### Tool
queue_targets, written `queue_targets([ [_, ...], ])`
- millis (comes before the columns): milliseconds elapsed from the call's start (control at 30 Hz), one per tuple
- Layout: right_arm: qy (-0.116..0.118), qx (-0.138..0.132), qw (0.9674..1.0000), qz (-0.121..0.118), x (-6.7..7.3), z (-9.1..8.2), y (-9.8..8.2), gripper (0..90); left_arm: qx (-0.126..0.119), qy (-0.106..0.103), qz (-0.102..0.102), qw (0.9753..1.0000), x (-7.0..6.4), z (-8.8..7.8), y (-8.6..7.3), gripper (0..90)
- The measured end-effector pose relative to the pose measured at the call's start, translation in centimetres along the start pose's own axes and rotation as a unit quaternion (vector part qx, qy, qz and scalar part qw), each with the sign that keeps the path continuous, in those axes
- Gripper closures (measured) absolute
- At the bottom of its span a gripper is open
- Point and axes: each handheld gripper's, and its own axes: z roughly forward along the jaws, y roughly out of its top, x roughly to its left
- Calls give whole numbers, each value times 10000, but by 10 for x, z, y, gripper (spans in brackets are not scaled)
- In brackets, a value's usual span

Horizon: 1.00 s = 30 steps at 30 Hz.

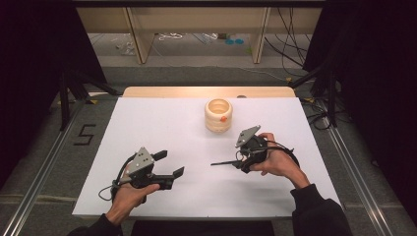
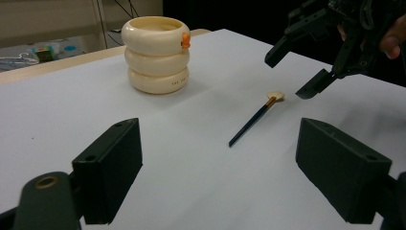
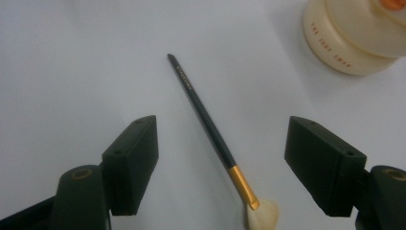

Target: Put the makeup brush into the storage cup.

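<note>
A thin makeup brush [image 3: 206, 117] with a dark handle, gold ferrule and pale bristles lies flat on the white table [image 1: 162, 123]. My right gripper [image 3: 227, 165] hovers just above its bristle end, open, with a jaw on either side and not touching it. From above, the brush [image 1: 223, 162] pokes out to the left of the right gripper [image 1: 241, 158]. A cream ringed holder [image 1: 218, 115] with a small orange piece on its rim stands upright at the far middle. My left gripper [image 1: 169, 163] is open at the near left, pointing toward the brush [image 2: 252, 122] and the holder [image 2: 156, 55].
The table's wooden far edge [image 1: 206, 91] shows behind the white cover. Black curtains and stands flank both sides. Bare white surface lies between the two grippers and around the holder. The right gripper [image 2: 297, 69] shows in the left gripper view, raised over the bristles.
</note>
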Motion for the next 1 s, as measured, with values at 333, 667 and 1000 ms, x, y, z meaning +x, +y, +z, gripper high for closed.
queue_targets([
  [333,259,470,9985,-108,-8,16,7,353,-9,-9,27,10000,0,1,0,158],
  [667,440,954,9941,-262,-15,33,14,375,10,-16,82,10000,1,1,0,159],
  [1000,524,1152,9916,-274,-21,44,17,427,20,-22,51,10000,1,1,-1,159],
])
